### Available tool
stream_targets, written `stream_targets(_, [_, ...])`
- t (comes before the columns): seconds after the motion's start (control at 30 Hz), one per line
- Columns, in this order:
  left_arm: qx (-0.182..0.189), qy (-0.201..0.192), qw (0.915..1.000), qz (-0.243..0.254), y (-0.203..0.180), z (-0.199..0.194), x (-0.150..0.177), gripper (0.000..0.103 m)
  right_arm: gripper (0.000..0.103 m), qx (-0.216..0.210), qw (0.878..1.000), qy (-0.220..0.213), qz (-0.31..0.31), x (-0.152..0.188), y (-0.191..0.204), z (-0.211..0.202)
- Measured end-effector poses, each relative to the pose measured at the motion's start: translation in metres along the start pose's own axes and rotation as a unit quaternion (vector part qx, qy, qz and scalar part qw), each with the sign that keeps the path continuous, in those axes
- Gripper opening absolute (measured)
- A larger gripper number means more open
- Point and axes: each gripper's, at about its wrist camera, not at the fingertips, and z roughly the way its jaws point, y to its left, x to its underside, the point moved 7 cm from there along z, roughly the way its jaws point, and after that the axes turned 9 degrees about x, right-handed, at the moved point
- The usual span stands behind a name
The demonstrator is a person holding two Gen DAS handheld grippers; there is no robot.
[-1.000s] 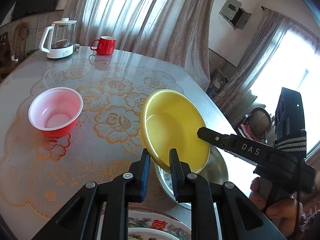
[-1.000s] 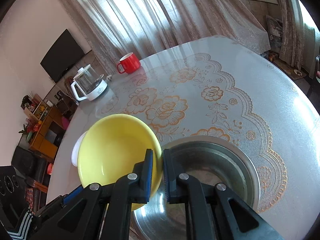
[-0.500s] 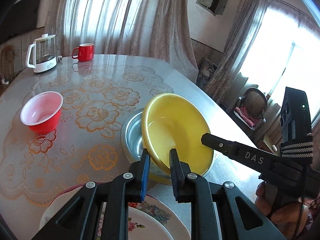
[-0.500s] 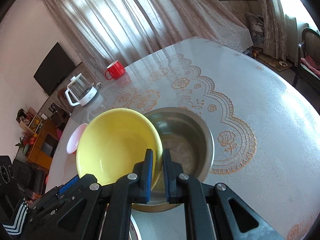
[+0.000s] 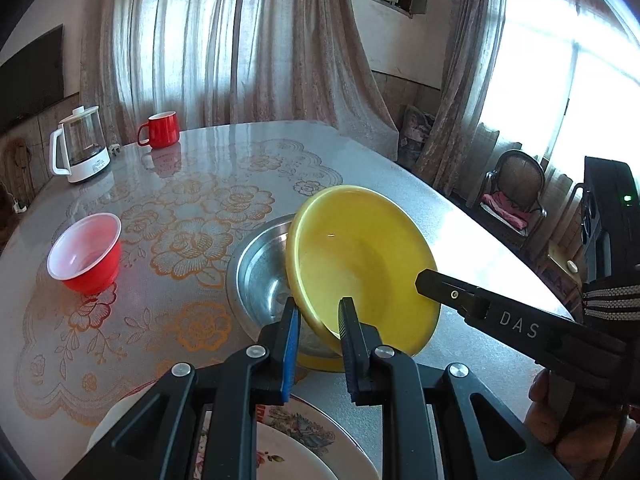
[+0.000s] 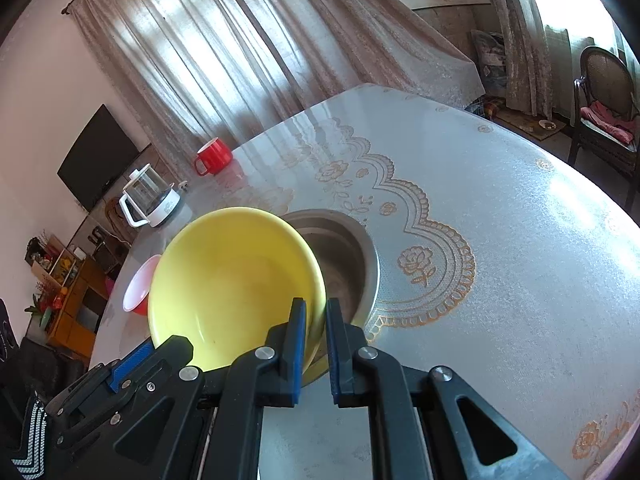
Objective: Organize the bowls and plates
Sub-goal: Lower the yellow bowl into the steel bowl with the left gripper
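Yellow bowl is clamped at its rim by both grippers: the left gripper pinches the near rim, and the right gripper grips the rim at the bowl's 4 o'clock in its own view. Both claws are clenched on the bowl; neither is released.

Change noted: a second ago the bowl hid most of the steel basin and sat close to the cameras. Now the bowl rides higher and tilted, and the basin shows at its 9 o'clock in the left wrist view, with the table receding. The bowl is off the basin and carried in the air. In my judgement it is being moved toward another stack, destination not yet evident.

View differences: the left wrist view alone shows the floral plate at 6 o'clock beneath the gripper, the full red cup at 9 o'clock, and the right tool's outer finger. The right wrist view alone shows the basin's interior at the bowl's 2 o'clock, apparently holding nothing. The kettle and red mug appear in both.
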Motion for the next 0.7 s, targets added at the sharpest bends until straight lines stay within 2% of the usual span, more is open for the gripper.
stream_targets(0.37, [-0.010,0.021,0.9997,0.000,0.008,0.019,0.000,0.019,0.009,0.005,1.000,0.003,0.002,0.000,-0.005,0.007])
stream_targets(0.57, [0.009,0.043,0.9988,-0.023,0.017,0.030,-0.003,0.019,0.009,0.012,1.000,0.001,0.002,-0.002,-0.004,0.010])
stream_targets(0.7, [0.008,0.049,0.9984,-0.028,0.022,0.035,-0.009,0.019,0.009,0.013,1.000,0.005,0.003,-0.003,-0.003,0.015])
